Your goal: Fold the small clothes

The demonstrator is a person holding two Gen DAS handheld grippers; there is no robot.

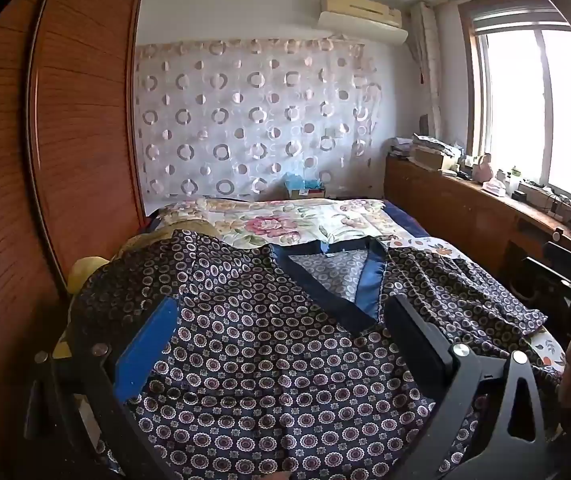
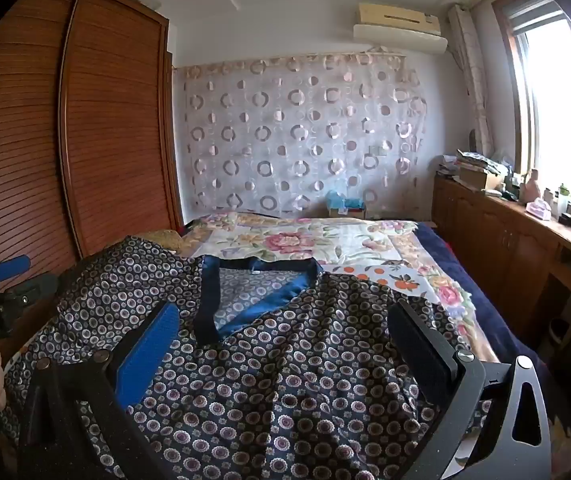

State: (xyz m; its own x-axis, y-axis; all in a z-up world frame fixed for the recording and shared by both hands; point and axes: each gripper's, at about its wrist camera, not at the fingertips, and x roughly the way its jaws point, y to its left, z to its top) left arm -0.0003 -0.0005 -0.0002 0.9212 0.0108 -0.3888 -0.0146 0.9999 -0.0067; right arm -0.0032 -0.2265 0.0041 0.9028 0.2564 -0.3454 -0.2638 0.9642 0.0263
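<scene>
A dark patterned shirt with a blue V-neck collar lies spread flat on the bed, collar facing away from me. It also shows in the right wrist view, with its collar. My left gripper is open and empty above the shirt's left-middle part. My right gripper is open and empty above the shirt's right-middle part. The left gripper also shows at the left edge of the right wrist view, held by a hand.
The bed has a floral cover beyond the shirt. A wooden wardrobe stands at the left. A wooden cabinet with clutter runs along the window at the right. A box sits at the bed's far end.
</scene>
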